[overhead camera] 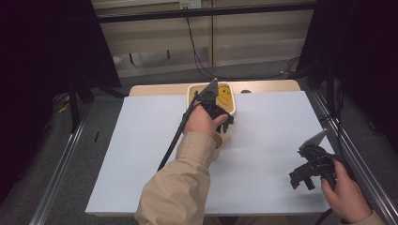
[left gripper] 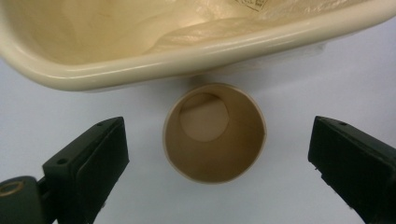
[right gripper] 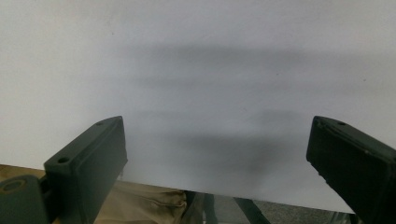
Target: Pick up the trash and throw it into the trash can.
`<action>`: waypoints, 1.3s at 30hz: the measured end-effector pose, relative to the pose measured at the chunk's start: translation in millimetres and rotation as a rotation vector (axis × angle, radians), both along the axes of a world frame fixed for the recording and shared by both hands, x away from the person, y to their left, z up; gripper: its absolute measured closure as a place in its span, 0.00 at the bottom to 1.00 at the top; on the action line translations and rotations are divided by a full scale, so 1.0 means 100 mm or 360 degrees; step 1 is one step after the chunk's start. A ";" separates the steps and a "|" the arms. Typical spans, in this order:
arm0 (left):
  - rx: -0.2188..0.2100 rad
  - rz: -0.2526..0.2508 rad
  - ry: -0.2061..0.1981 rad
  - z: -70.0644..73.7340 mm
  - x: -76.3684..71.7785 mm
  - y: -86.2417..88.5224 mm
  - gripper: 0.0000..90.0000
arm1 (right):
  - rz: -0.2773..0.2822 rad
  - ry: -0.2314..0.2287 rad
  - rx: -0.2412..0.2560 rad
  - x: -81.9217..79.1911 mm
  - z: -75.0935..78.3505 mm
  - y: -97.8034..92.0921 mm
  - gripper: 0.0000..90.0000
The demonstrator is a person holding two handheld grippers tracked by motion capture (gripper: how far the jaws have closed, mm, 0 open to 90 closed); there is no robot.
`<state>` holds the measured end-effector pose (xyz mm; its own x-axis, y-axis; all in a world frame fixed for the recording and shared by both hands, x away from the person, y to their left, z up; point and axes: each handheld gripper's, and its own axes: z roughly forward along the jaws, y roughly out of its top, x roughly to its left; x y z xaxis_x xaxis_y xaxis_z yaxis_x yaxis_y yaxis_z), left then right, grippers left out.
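The left tool (left gripper: 215, 154) hangs spread wide over the paper cup (left gripper: 215, 133), which touches the cream tub (left gripper: 140, 70); closing off-centre could tip it. The right tool (right gripper: 215, 154) gapes, idle.

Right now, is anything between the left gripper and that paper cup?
Nothing visible. The paper cup stands upright between the open left gripper, clear on both sides. The cream tray lies just beyond it.

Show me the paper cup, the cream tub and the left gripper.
Paper cup (left gripper: 215, 135), left gripper view, its inner wall.
Cream tub (left gripper: 154, 63), left gripper view, its rim.
Left gripper (overhead camera: 226, 123), high view, between its fingers.
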<state>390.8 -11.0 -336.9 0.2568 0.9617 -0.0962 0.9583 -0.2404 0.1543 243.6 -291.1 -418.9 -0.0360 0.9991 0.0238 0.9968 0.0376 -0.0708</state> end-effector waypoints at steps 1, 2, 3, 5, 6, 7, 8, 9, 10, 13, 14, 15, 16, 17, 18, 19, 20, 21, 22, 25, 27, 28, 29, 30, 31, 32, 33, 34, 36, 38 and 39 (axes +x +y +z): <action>0.0008 -0.0004 0.0009 -0.02 0.00 0.00 0.05 | 0.0000 0.0000 0.0001 0.00 0.00 0.00 0.05; 0.0008 -0.0004 0.0009 -0.02 0.00 0.00 0.05 | -0.0002 0.0002 0.0001 0.00 0.00 0.00 0.06; 0.0016 0.0005 0.0006 -0.07 0.00 -0.01 0.05 | -0.0002 0.0001 0.0000 0.00 0.00 0.00 0.05; 0.0020 -0.0002 0.0012 -0.09 -0.01 -0.01 0.05 | -0.0003 0.0002 0.0000 0.00 0.00 0.00 0.05; 0.0025 -0.0002 0.0015 -0.13 -0.01 -0.01 0.05 | -0.0005 0.0003 0.0005 0.00 -0.01 0.00 0.06; 0.0029 0.0001 0.0023 -0.15 -0.01 -0.01 0.05 | -0.0005 0.0006 0.0002 0.00 -0.01 0.01 0.05; 0.0029 0.0001 0.0023 -0.15 -0.01 -0.01 0.05 | -0.0008 0.0007 0.0002 0.00 -0.01 0.01 0.06; 0.0040 0.0009 0.0024 -0.20 -0.02 -0.01 0.05 | -0.0007 0.0006 0.0000 0.00 -0.01 0.01 0.06; 0.0037 0.0018 0.0032 -0.22 -0.02 -0.01 0.05 | -0.0007 0.0006 0.0002 0.00 -0.01 0.01 0.06; 0.0055 -0.0005 0.0033 -0.26 -0.03 -0.02 0.05 | 0.0007 -0.0009 0.0003 0.00 -0.01 0.01 0.05; 0.0060 0.0005 0.0044 -0.30 -0.04 -0.03 0.05 | 0.0001 -0.0008 0.0004 0.00 -0.01 0.01 0.05; 0.0056 0.0007 0.0038 -0.31 -0.04 -0.04 0.05 | -0.0005 -0.0007 0.0006 0.00 -0.01 0.01 0.05; 0.0056 0.0007 0.0038 -0.31 -0.04 -0.04 0.05 | 0.0003 -0.0010 0.0002 0.00 -0.01 0.01 0.05; 0.0067 0.0001 0.0040 -0.35 -0.05 -0.05 0.05 | -0.0002 -0.0008 -0.0001 0.00 -0.01 0.01 0.05; 0.0070 -0.0006 0.0050 -0.36 -0.05 -0.05 0.05 | 0.0001 -0.0007 -0.0004 0.00 -0.01 0.01 0.05; 0.0071 0.0004 0.0040 -0.37 -0.05 -0.05 0.05 | 0.0005 0.0002 -0.0012 0.00 -0.01 0.02 0.06; 0.0072 0.0007 0.0043 -0.39 -0.06 -0.05 0.05 | 0.0008 0.0004 -0.0012 0.00 -0.01 0.02 0.06; 0.0072 0.0007 0.0043 -0.39 -0.06 -0.05 0.05 | 0.0008 0.0004 -0.0012 0.00 -0.01 0.02 0.06; 0.0079 0.0002 0.0046 -0.40 -0.06 -0.05 0.05 | -0.0003 0.0001 -0.0004 0.00 -0.01 0.03 0.05; 0.0094 0.0006 0.0038 -0.44 -0.06 -0.05 0.06 | 0.0019 0.0007 -0.0009 0.00 0.00 0.02 0.05; 0.0088 0.0034 0.0036 -0.46 -0.07 -0.05 0.07 | 0.0014 -0.0001 -0.0004 0.00 0.00 0.02 0.05; 0.0088 0.0034 0.0036 -0.46 -0.07 -0.05 0.07 | 0.0013 0.0009 -0.0009 0.00 0.00 0.03 0.06; 0.0098 0.0028 0.0040 -0.48 -0.07 -0.05 0.08 | 0.0008 0.0009 -0.0008 0.00 0.00 0.03 0.05; 0.0088 0.0030 0.0044 -0.49 -0.07 -0.04 0.09 | 0.0020 0.0007 -0.0010 0.00 0.00 0.02 0.05; 0.0088 0.0030 0.0044 -0.49 -0.07 -0.04 0.10 | 0.0003 0.0010 -0.0009 0.00 0.00 0.03 0.05; 0.0070 0.0034 0.0044 -0.49 -0.07 -0.05 0.11 | 0.0007 0.0008 -0.0010 0.00 0.00 0.03 0.05; 0.0070 0.0034 0.0044 -0.49 -0.07 -0.05 0.13 | -0.0030 0.0006 0.0006 0.00 0.00 0.04 0.05; 0.0064 0.0038 0.0035 -0.48 -0.07 -0.05 0.14 | -0.0017 0.0003 0.0011 0.00 -0.01 0.04 0.06; 0.0063 0.0041 0.0043 -0.47 -0.08 -0.06 0.19 | 0.0005 -0.0002 0.0000 0.00 -0.01 0.03 0.05; 0.0075 0.0030 0.0045 -0.46 -0.08 -0.05 0.20 | 0.0000 0.0000 0.0003 0.00 0.00 0.03 0.05; 0.0067 0.0045 0.0056 -0.46 -0.08 -0.04 0.21 | 0.0003 -0.0004 0.0006 0.00 0.00 0.03 0.06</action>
<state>382.9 -15.0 -383.0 0.2265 0.9719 -0.0636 0.9695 -0.2187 0.1110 243.7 -287.8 -419.2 -0.0379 0.9989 0.0275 0.9969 0.0397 -0.0679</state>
